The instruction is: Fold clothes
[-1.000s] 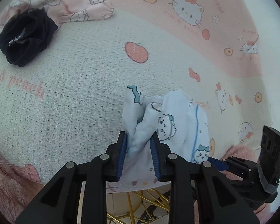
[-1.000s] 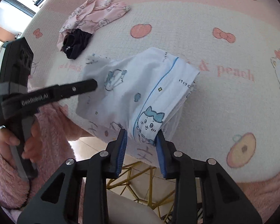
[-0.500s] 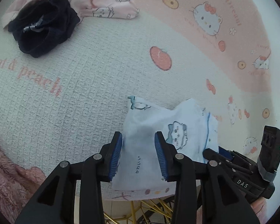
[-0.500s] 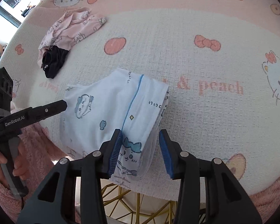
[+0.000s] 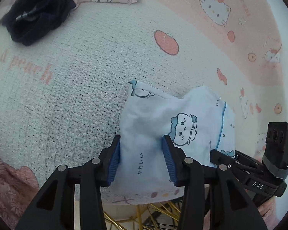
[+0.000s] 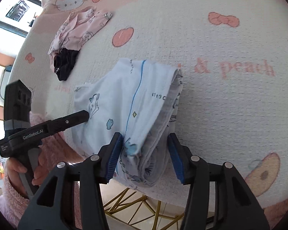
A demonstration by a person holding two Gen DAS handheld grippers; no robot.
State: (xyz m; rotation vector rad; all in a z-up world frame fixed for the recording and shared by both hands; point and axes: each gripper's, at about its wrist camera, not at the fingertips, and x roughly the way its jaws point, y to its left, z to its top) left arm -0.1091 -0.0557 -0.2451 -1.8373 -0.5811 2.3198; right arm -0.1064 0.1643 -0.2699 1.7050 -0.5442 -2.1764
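Folded blue-print garment lies flat at the near edge of the tabletop, set down so the fold holds. My left gripper and right gripper have both just been opening; fingers straddle the cloth, no longer pinching. Pink garment and dark garment wait well apart, unfolded.

Cream and pink cartoon-cat blanket, gold wire frame below, perhaps table legs
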